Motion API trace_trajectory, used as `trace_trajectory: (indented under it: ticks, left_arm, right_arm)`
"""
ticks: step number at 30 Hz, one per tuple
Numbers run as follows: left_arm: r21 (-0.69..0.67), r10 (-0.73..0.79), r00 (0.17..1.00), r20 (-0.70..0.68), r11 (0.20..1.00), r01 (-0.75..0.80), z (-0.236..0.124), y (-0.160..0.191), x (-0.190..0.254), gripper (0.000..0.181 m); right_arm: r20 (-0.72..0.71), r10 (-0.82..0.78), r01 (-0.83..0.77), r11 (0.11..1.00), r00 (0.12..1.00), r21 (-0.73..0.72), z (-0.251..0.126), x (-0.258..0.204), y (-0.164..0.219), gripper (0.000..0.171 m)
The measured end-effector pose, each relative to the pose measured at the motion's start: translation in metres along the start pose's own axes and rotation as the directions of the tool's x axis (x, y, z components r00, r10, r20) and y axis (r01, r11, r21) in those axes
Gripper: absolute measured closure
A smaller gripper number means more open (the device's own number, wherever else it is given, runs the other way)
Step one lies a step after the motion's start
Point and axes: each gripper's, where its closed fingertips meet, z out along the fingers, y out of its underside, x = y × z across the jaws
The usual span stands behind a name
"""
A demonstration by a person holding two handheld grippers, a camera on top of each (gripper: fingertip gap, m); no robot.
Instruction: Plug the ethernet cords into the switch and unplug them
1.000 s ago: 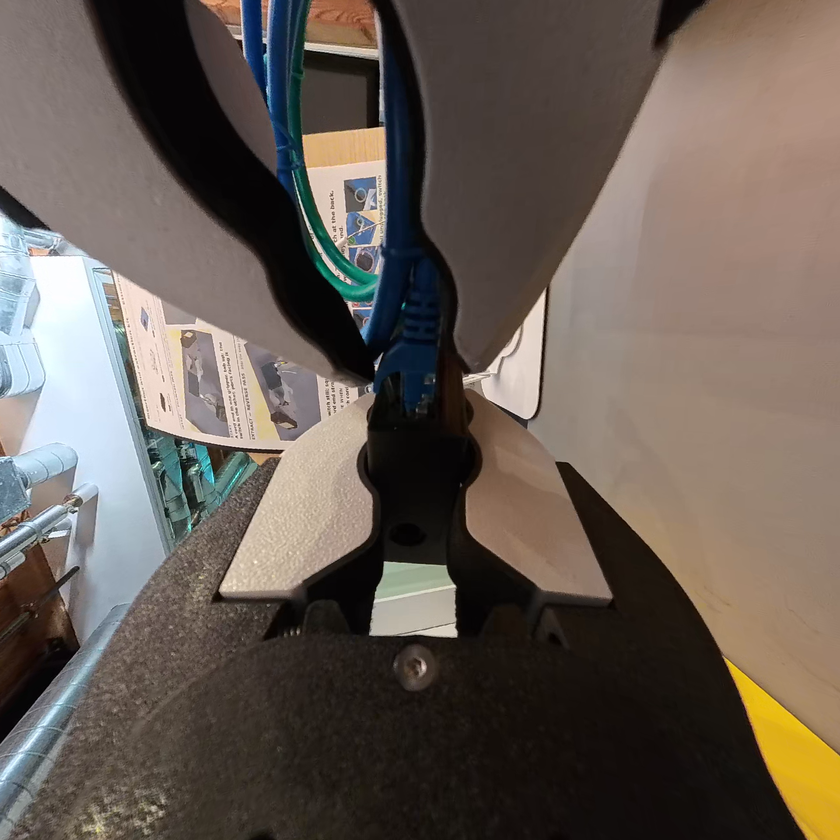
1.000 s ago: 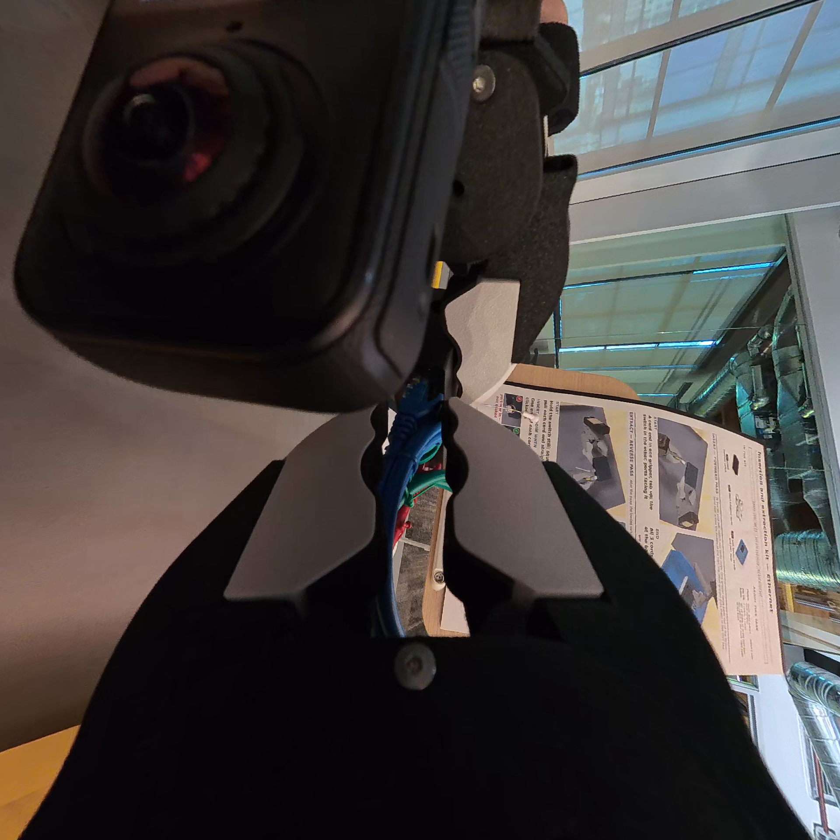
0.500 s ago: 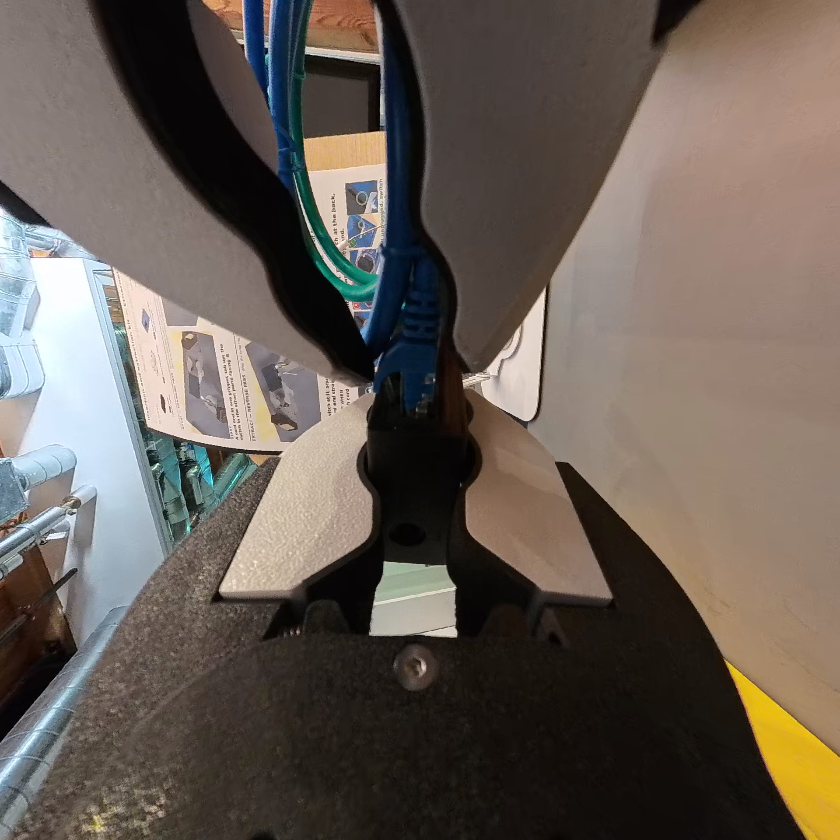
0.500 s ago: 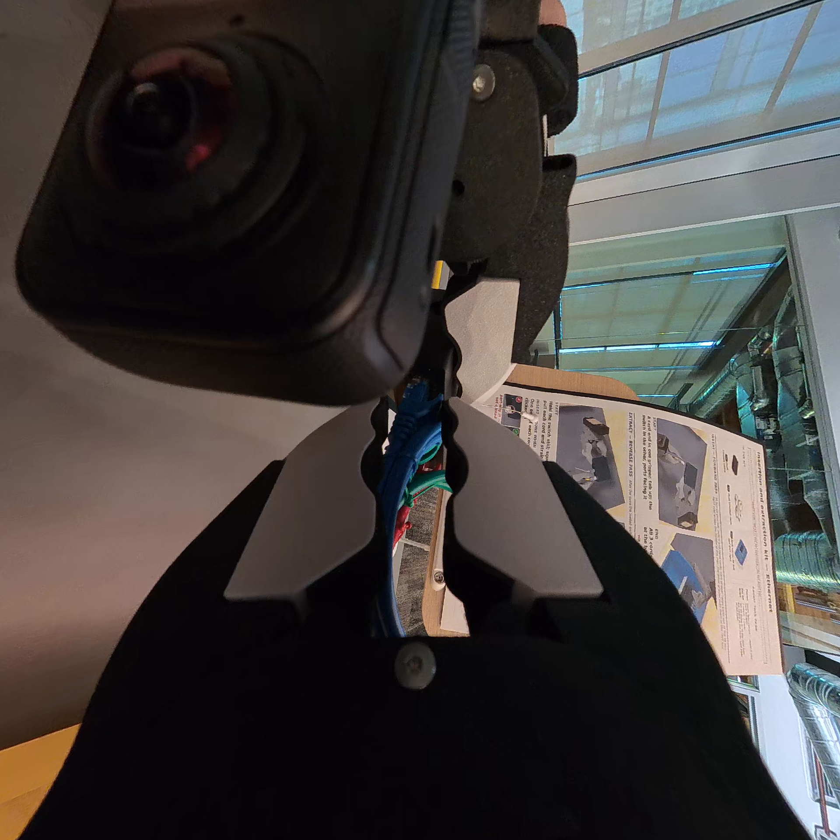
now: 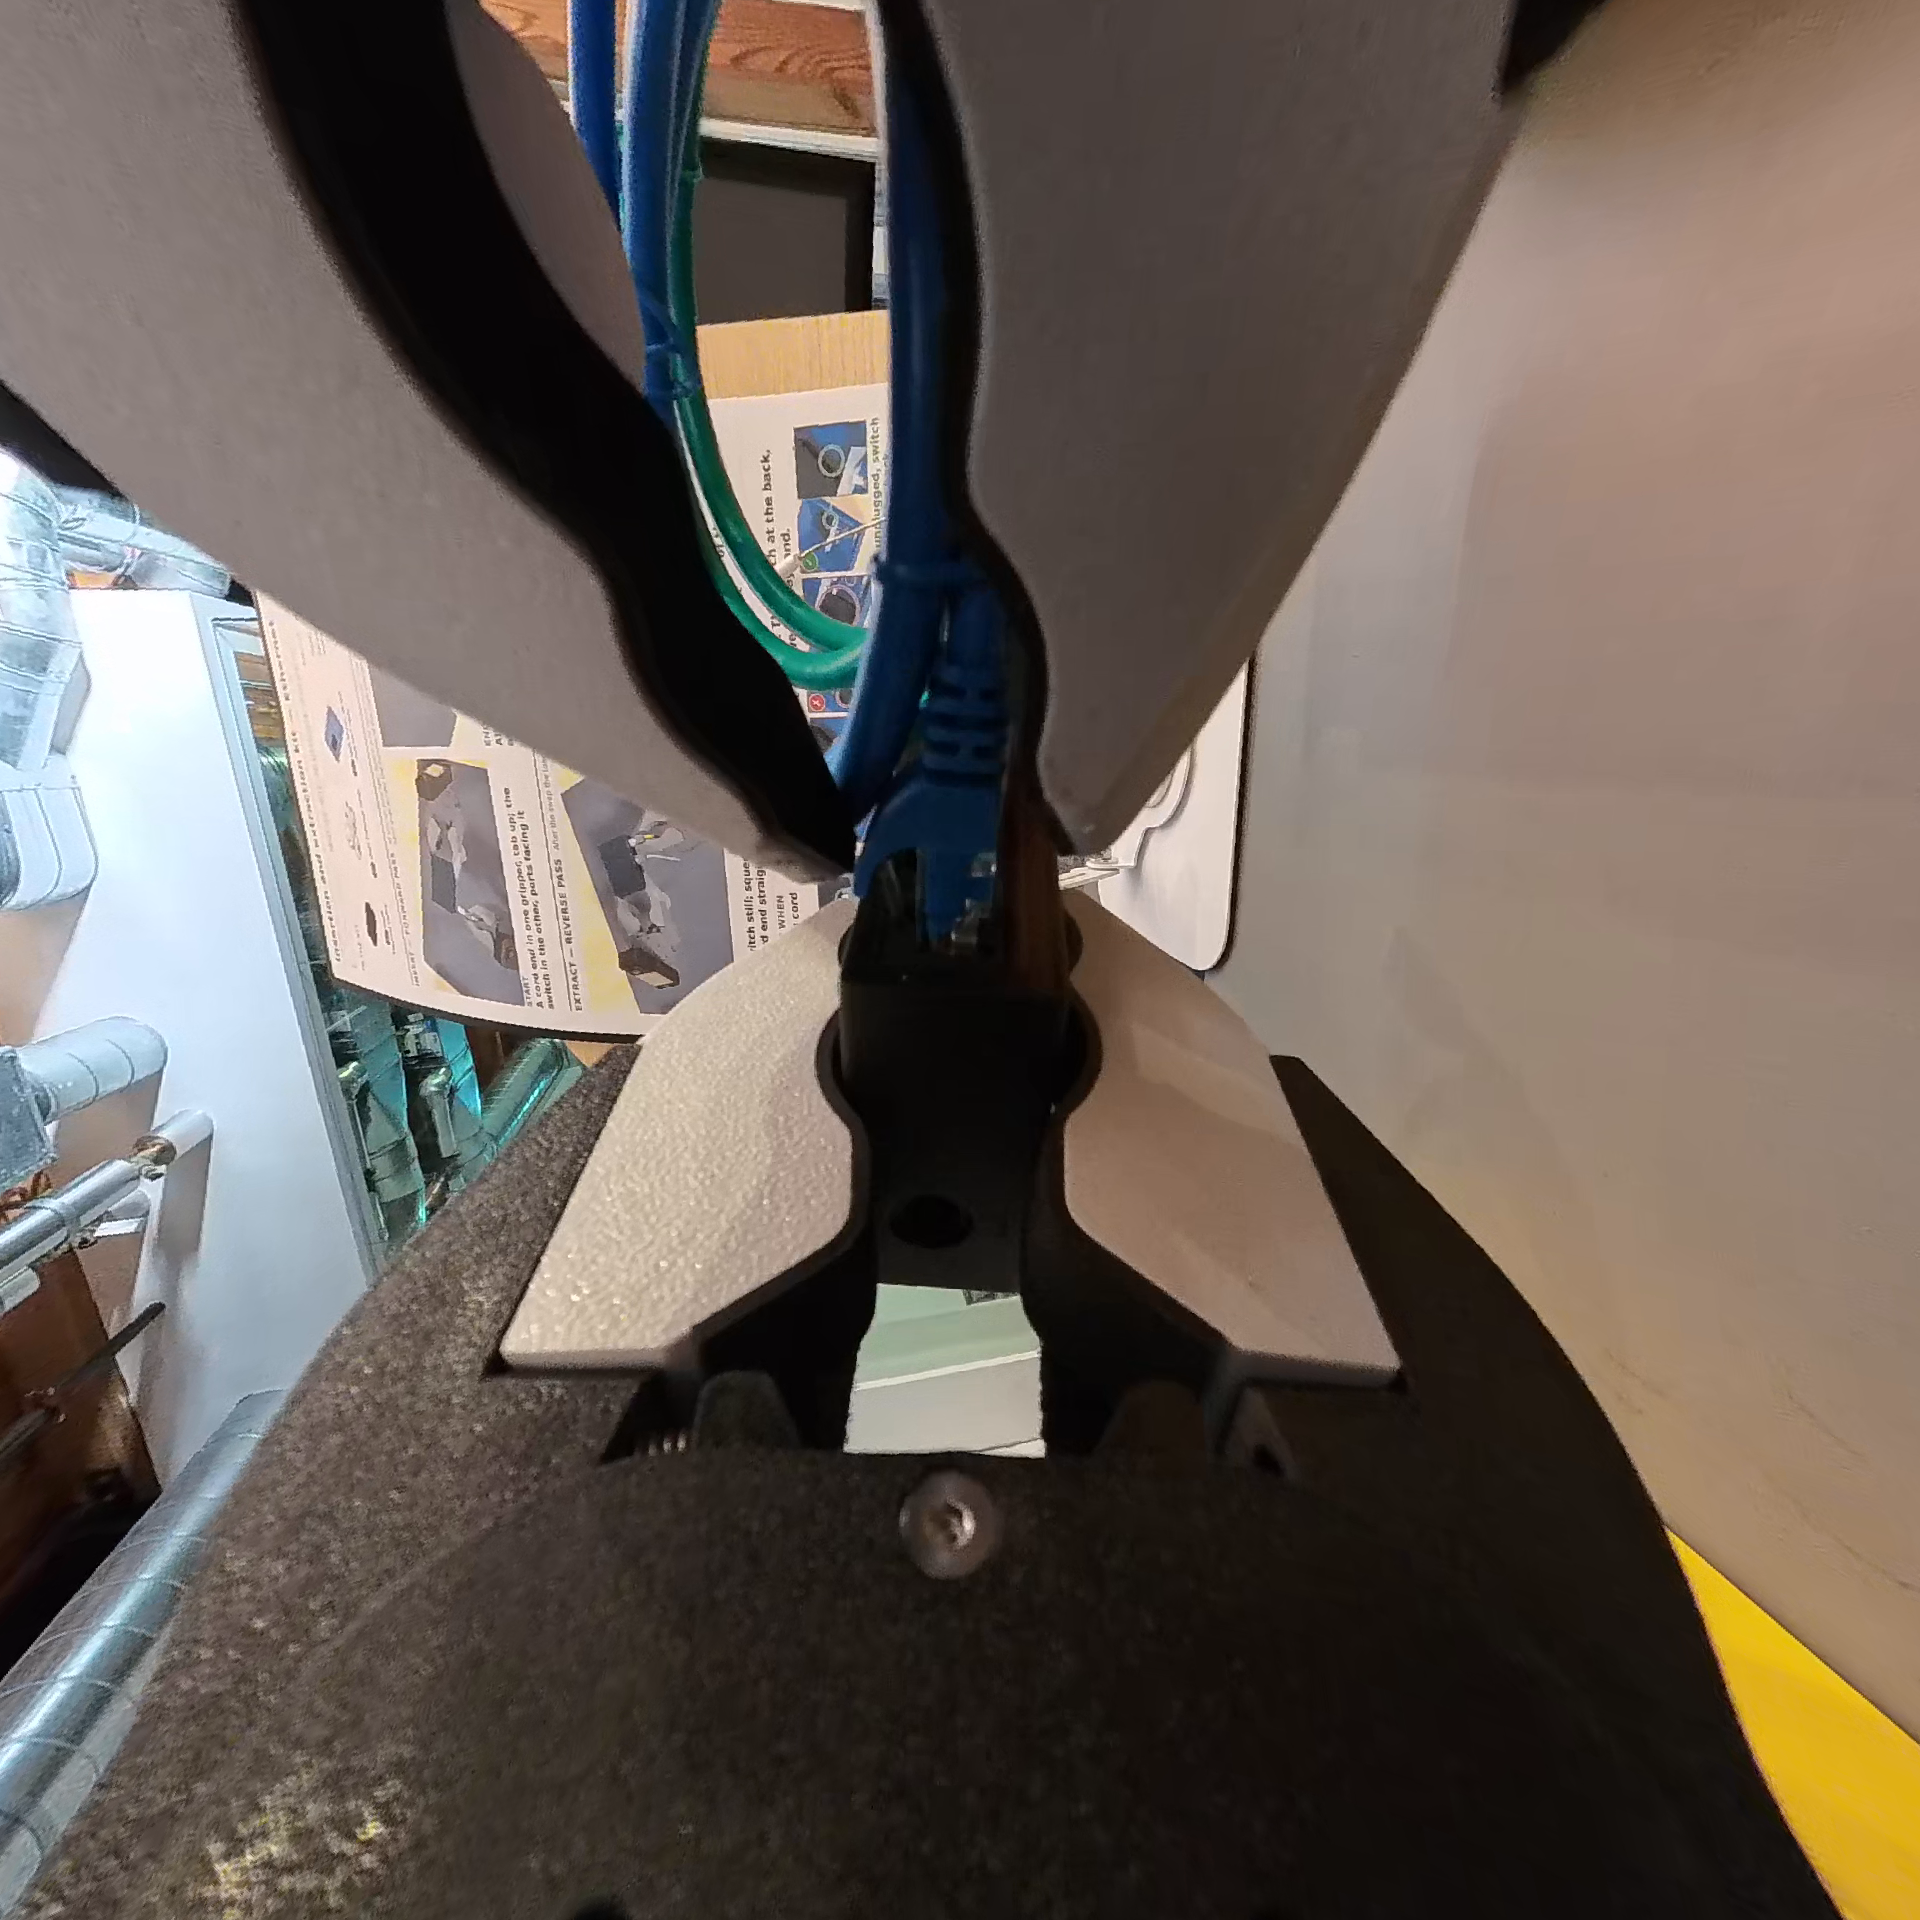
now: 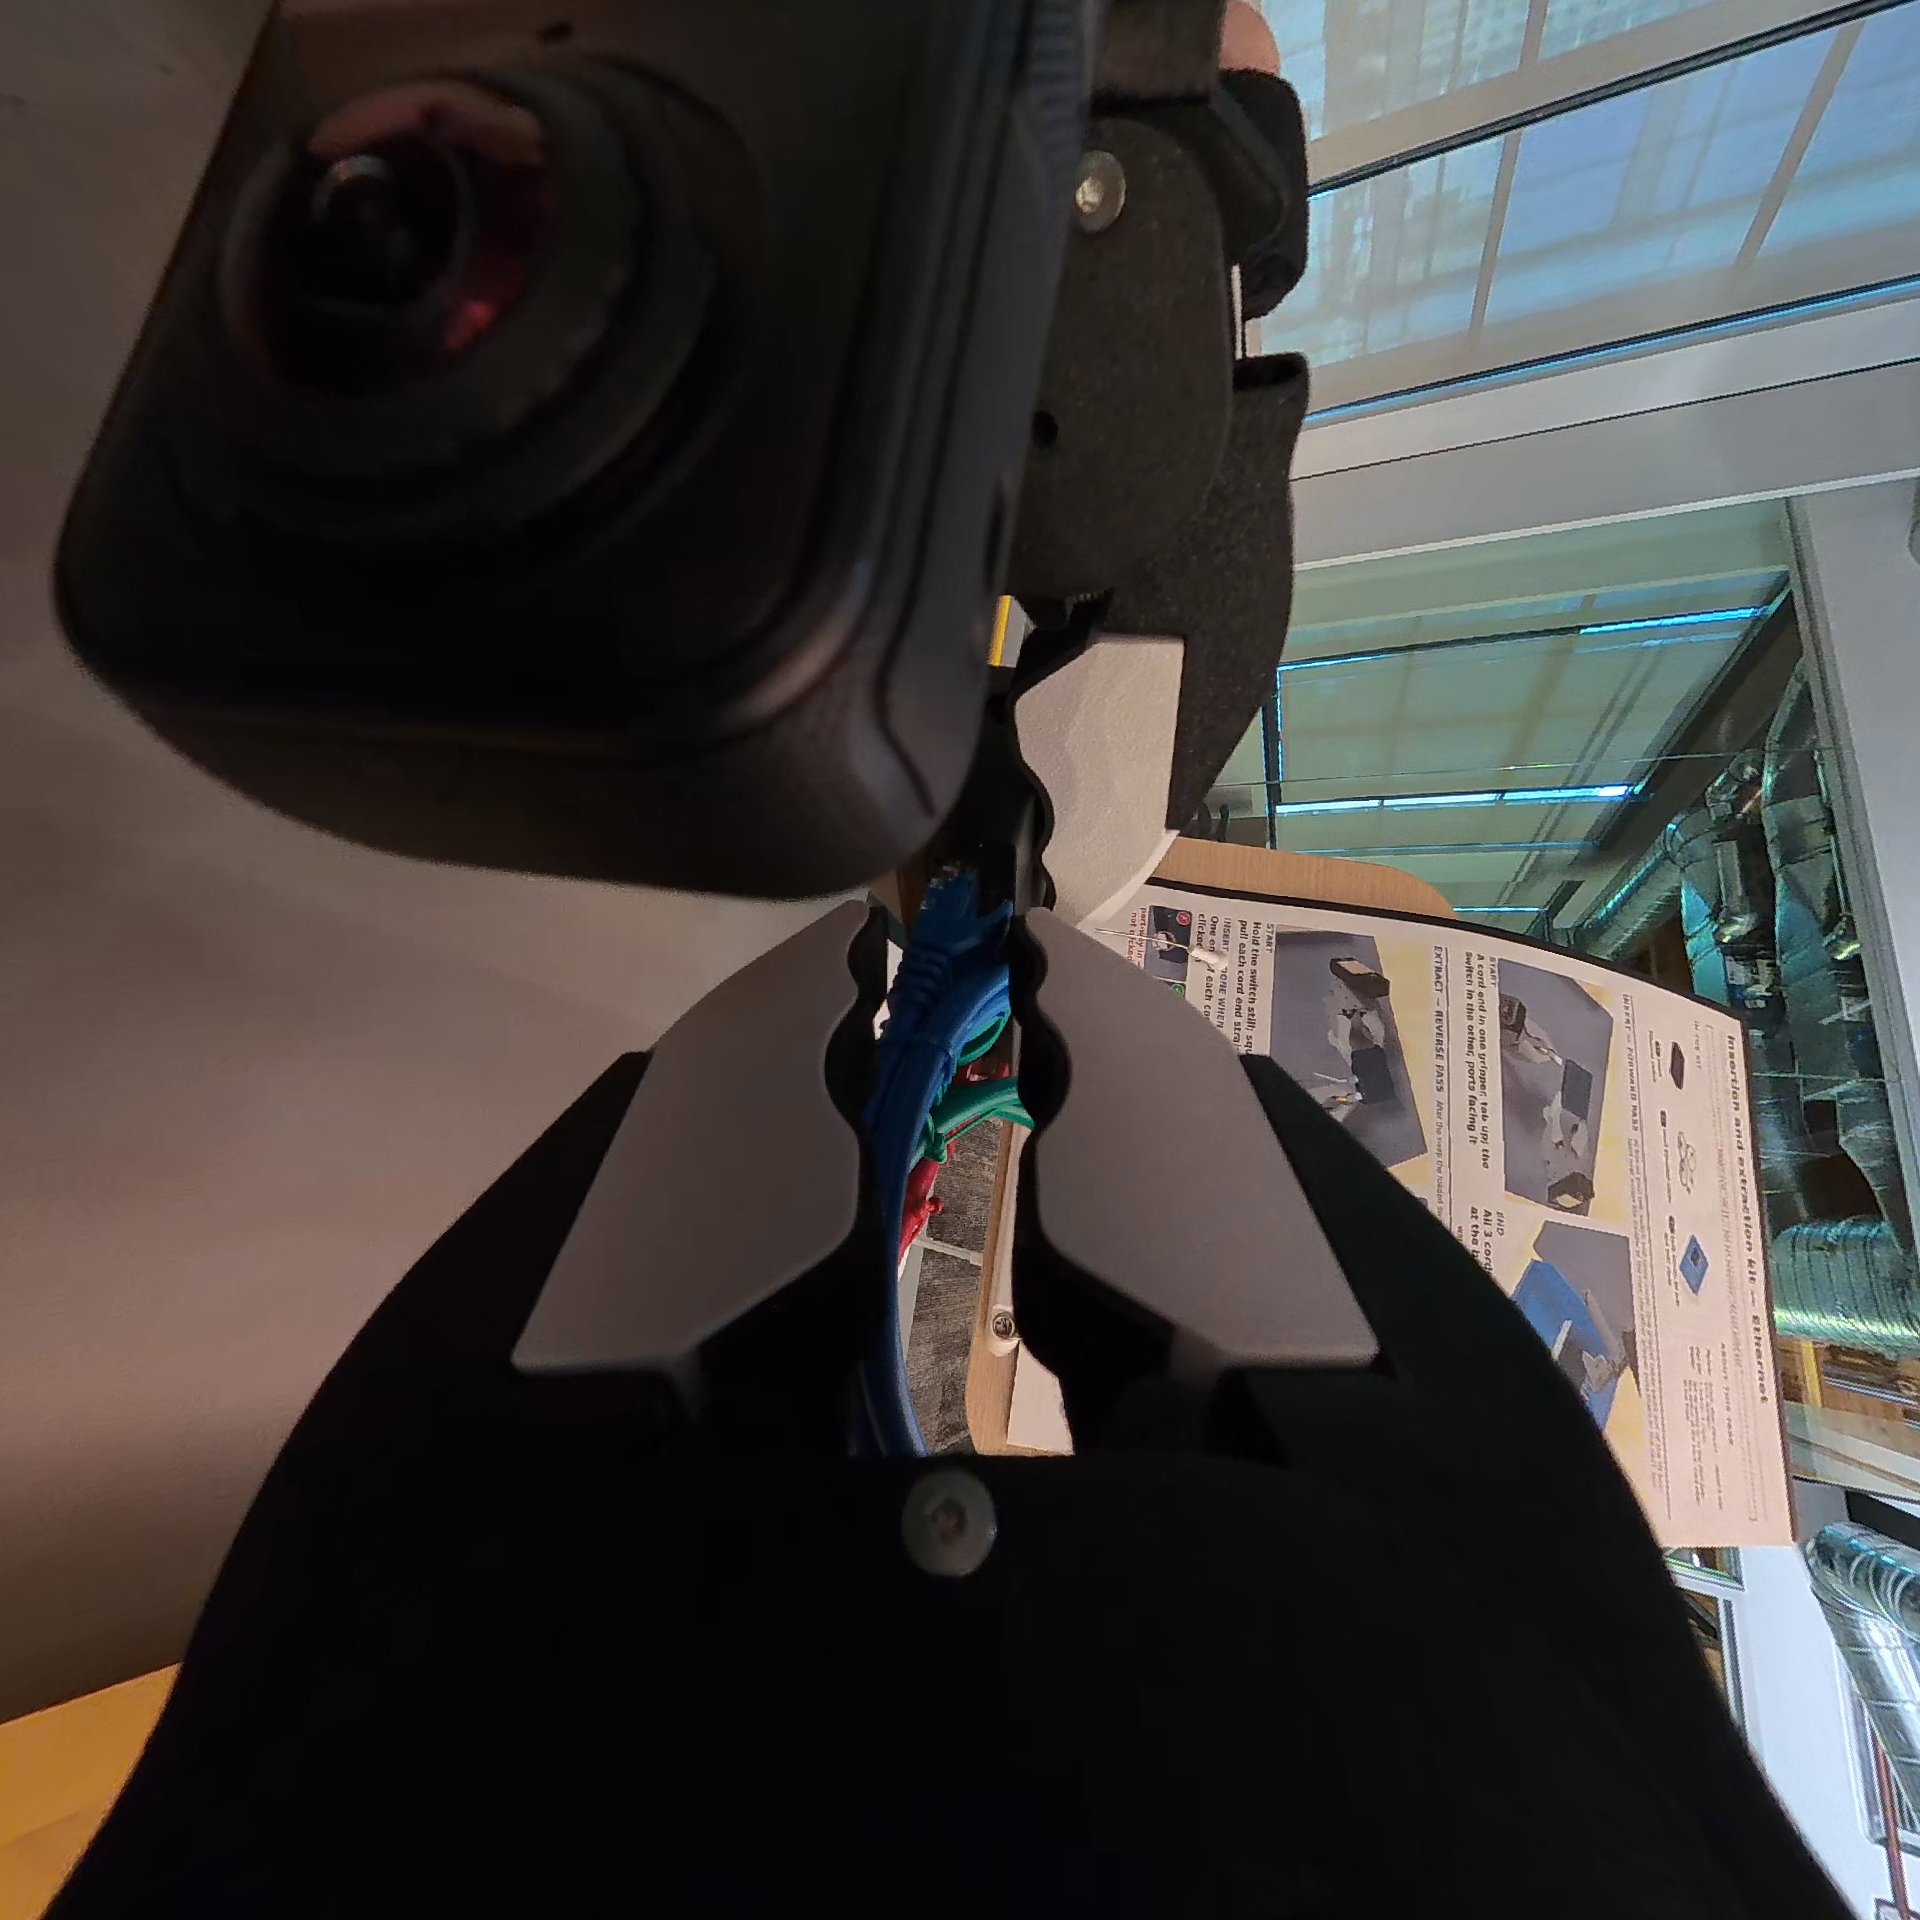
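Left claw (image 5: 956,997) clamps what looks like the black switch (image 5: 940,1049), right claw (image 6: 940,935) pinches blue cord (image 6: 951,935), before grey wall (image 5: 1610,831).

left tool (image 5: 951,997) clamps black switch (image 5: 940,1049) | blue plug (image 5: 951,831) at its port | right tool (image 5: 935,821) grips plug

A grey table (image 5: 1558,935) is spreading out flat, with a yellow strip (image 5: 1818,1714) running along its edge. Beyond the table's far edge a printed sheet (image 5: 468,831) is showing against a light wooden board (image 5: 790,353); whether the sheet is lying flat or standing cannot be told.
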Motion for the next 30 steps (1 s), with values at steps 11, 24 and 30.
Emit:
trace_trajectory:
  ticks: [11, 24, 30]
  left_arm:
    - [0.047, -0.084, 0.996, 0.02, 0.995, 0.083, -0.007, 0.006, -0.015, 0.151]
    - [0.052, -0.154, 0.988, 0.021, 0.987, 0.153, -0.007, 0.022, -0.024, 0.151]
    - [0.036, -0.17, 0.985, 0.001, 0.985, 0.17, -0.004, 0.03, -0.023, 0.151]
  right_arm:
    - [-0.162, -0.013, 0.027, 0.996, 0.987, 0.083, -0.015, 0.027, -0.016, 0.145]
    - [-0.192, 0.054, -0.028, 0.991, 0.98, 0.133, -0.045, 0.043, -0.024, 0.147]
    - [-0.108, 0.209, -0.198, 0.974, 0.972, 0.107, -0.041, 0.04, -0.011, 0.147]
